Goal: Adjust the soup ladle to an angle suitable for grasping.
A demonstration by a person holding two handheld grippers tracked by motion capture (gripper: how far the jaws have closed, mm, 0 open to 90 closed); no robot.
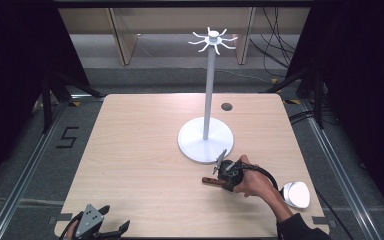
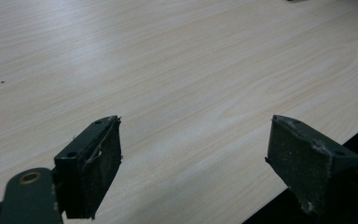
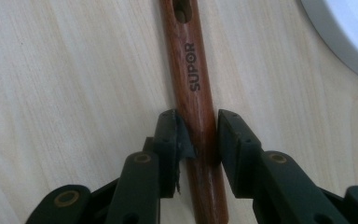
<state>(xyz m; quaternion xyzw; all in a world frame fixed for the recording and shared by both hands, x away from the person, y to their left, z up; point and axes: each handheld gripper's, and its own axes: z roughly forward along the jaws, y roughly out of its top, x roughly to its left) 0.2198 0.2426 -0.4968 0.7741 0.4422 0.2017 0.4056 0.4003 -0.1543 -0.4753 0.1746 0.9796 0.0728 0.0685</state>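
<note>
A utensil with a reddish-brown wooden handle (image 3: 193,79), marked SUPOR and with a hanging hole near its end, lies flat on the wooden table (image 1: 140,150). My right gripper (image 3: 198,128) points down at it, and its pads press on the handle from both sides. In the high view the handle end (image 1: 209,180) sticks out to the left of the right gripper (image 1: 221,179), and the shiny metal head (image 1: 296,194) lies to the right of the hand. My left gripper (image 1: 111,231) rests at the table's near left edge, with nothing between its open jaws (image 2: 193,140).
A white stand (image 1: 208,95) with a round base (image 1: 195,142) and a ring of hooks on top (image 1: 213,40) rises just behind the right hand. Its base edge (image 3: 345,42) appears in the right gripper view. A small dark disc (image 1: 226,106) sits in the tabletop farther back.
</note>
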